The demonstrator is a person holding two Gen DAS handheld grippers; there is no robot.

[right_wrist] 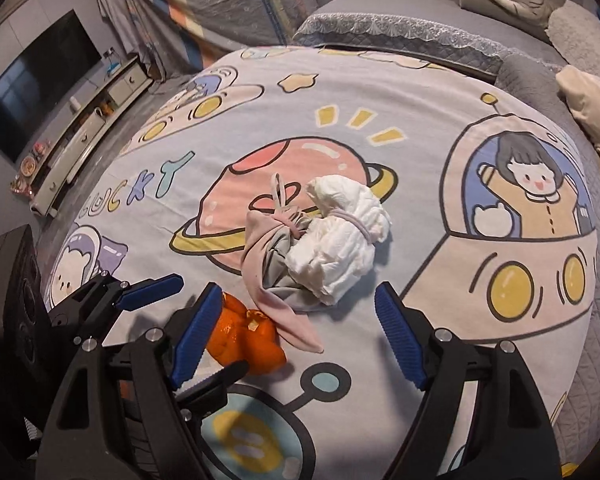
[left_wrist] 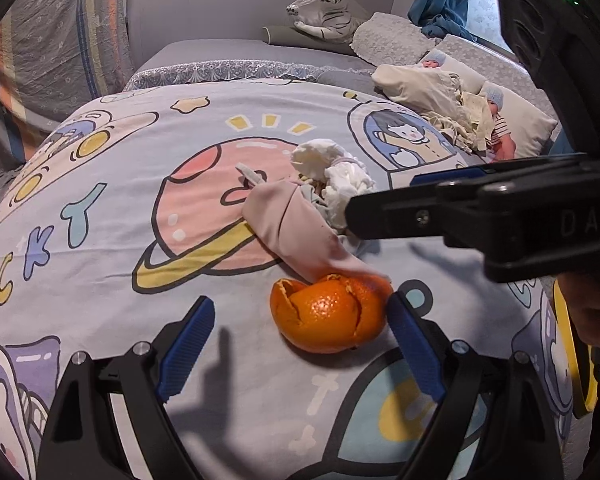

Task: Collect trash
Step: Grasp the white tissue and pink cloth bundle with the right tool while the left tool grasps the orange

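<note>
An orange peel (left_wrist: 330,316) lies on the cartoon-print bedspread (left_wrist: 140,200), just inside my open left gripper (left_wrist: 300,344), close to its right finger. Behind it lies a pink and grey cloth bundle (left_wrist: 292,224) and crumpled white tissue (left_wrist: 340,176). My right gripper (left_wrist: 380,208) reaches in from the right over the tissue. In the right wrist view my right gripper (right_wrist: 300,332) is open above the bundle (right_wrist: 272,256) and tissue (right_wrist: 340,232). The peel (right_wrist: 244,340) sits by its left finger. My left gripper (right_wrist: 188,320) shows at lower left, open.
Pillows, a cream blanket (left_wrist: 428,92) and dolls lie at the far right of the bed. A plush tiger (left_wrist: 324,12) sits at the head. A TV (right_wrist: 36,88) and low cabinet (right_wrist: 88,128) stand beyond the bed's left side.
</note>
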